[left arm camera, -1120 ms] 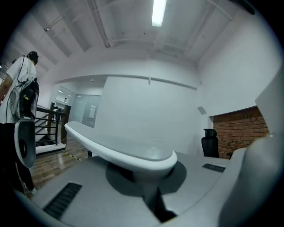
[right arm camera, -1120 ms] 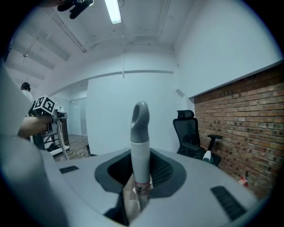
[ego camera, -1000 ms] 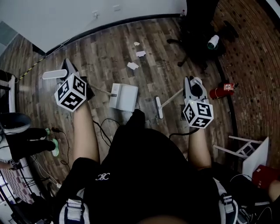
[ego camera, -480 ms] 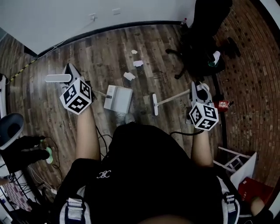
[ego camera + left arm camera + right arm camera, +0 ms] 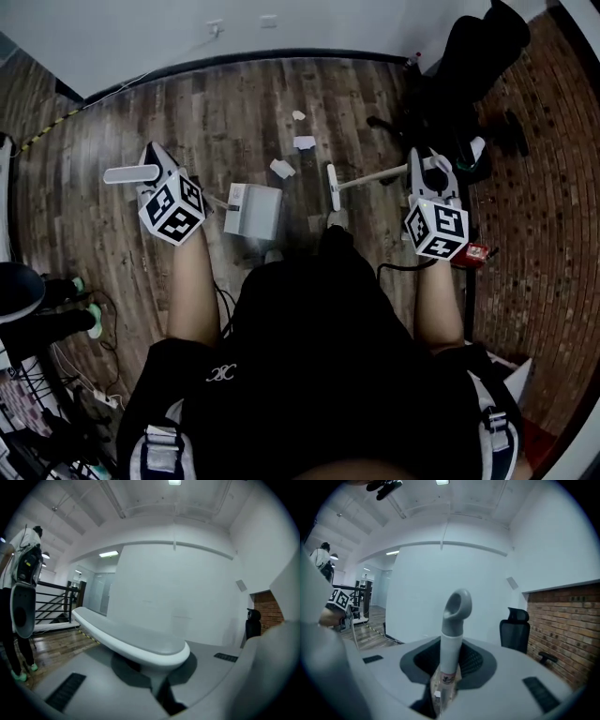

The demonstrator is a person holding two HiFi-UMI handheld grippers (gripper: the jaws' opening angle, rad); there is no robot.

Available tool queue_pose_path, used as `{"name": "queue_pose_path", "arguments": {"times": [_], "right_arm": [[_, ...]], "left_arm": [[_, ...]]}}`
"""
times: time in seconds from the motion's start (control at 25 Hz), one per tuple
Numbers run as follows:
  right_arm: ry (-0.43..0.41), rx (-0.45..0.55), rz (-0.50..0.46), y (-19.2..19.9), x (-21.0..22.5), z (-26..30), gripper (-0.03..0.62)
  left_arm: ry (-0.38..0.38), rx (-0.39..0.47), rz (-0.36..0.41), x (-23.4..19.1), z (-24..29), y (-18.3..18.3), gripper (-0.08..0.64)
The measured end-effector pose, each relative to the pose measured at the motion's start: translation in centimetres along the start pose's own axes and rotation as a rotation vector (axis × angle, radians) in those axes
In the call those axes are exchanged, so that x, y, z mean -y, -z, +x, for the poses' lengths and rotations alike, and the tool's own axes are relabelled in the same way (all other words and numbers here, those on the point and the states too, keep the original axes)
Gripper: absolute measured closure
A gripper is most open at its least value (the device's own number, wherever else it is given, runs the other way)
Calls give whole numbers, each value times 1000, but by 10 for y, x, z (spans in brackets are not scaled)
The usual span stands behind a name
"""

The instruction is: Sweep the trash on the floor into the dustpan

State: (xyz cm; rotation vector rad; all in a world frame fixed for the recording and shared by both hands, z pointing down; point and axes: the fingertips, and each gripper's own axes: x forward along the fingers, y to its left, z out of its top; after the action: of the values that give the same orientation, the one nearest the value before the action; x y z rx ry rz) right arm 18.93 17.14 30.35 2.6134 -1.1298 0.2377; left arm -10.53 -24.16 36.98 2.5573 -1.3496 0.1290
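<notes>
Three white paper scraps [image 5: 281, 168] lie on the wood floor, just beyond a white dustpan [image 5: 255, 210] that rests on the floor. My left gripper [image 5: 150, 165] is shut on the dustpan's long handle; its flat white top [image 5: 136, 639] sits clamped between the jaws of the left gripper [image 5: 159, 686]. My right gripper [image 5: 427, 173] is shut on the broom handle [image 5: 451, 630], whose grey looped end sticks up past the jaws. The white broom head [image 5: 331, 187] rests on the floor right of the nearest scrap.
A black office chair [image 5: 469, 66] stands at the far right by the brick floor area, with a small red object [image 5: 475, 251] near my right arm. A white wall and dark baseboard [image 5: 281, 58] close the far side. Cables and shoes [image 5: 56, 309] lie at the left. A person [image 5: 21, 597] stands by a railing.
Both grippers have moved forward with their tools. The dustpan and the broom head now sit much closer to the paper scraps, and the broom head has swung up beside them.
</notes>
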Motion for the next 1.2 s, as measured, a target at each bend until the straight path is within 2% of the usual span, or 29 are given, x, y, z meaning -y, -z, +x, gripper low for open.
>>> {"name": "queue_pose_path", "arguments": {"times": [0.2,0.44,0.68,0.84,1.0,1.2], "right_arm": [[-102,51,-42,-19,5,77,503],[-269,39,-60,-13,21,177,503],[-484,-4,-111,-4,39,273,505],[-590,-22,-165,4,46,336,505],[-659,-43,-244,8,36,386,505],[-674,-35,-336,6,17,436,505]], "left_arm": [[-140,-13,-49,-19,8,16,566],[-383,-6,-90,-19,4,38,566],[-683,25,-136,-4,-32,70,566],[-870,57,-158,18,-50,95,566],[-950,63,-160,30,-56,114,566],[-1059,44,-189,25,-62,143,566]]}}
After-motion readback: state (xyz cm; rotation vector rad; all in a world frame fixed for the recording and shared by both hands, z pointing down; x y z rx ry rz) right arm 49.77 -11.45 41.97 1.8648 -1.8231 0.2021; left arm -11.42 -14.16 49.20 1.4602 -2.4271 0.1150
